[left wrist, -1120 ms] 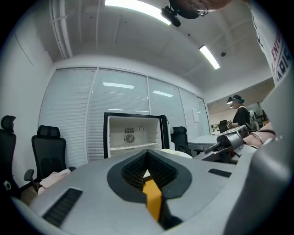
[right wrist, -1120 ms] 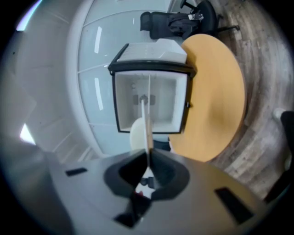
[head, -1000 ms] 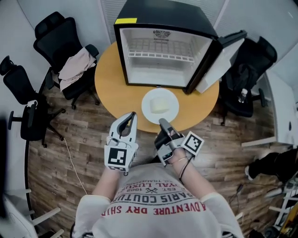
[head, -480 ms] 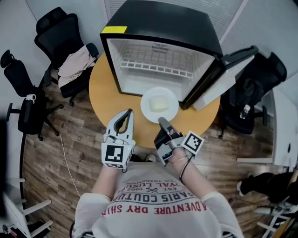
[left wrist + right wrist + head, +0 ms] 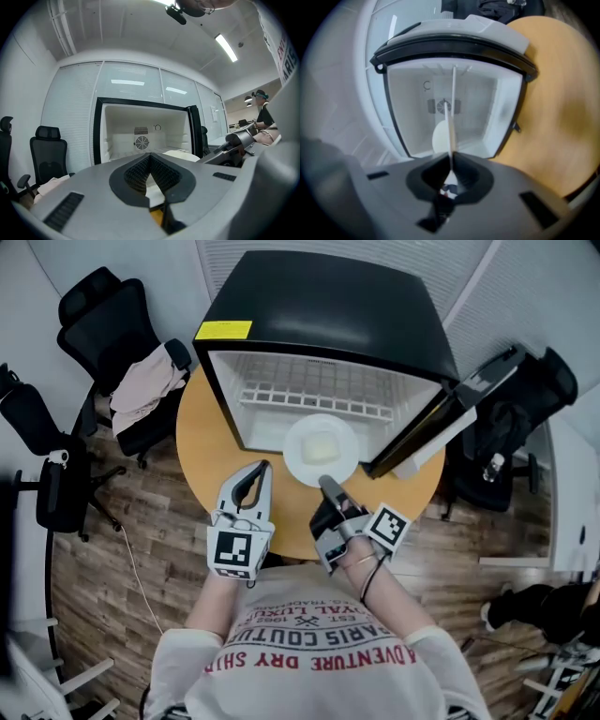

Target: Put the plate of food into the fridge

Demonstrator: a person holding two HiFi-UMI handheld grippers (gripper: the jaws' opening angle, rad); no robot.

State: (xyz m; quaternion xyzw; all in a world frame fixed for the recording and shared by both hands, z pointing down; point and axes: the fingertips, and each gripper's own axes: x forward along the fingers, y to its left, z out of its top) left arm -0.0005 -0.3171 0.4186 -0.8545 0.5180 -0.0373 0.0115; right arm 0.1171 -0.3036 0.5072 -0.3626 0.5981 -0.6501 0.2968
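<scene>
Plate (image 5: 298, 465) of food (image 5: 320, 447), pinched by right gripper (image 5: 327, 486), has reached the open fridge (image 5: 328, 306).

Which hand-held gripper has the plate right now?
The right hand-held gripper: its jaws are shut on the near rim of the plate. The left hand-held gripper is shut on nothing, off to the side of the plate.

The right gripper (image 5: 451, 171) clamps the rim of a white plate (image 5: 451, 117), seen edge-on at frame center, pale food (image 5: 439, 137) on its left face. Behind it is the open fridge (image 5: 501, 112), with the wooden tabletop (image 5: 562, 117) at right.
</scene>
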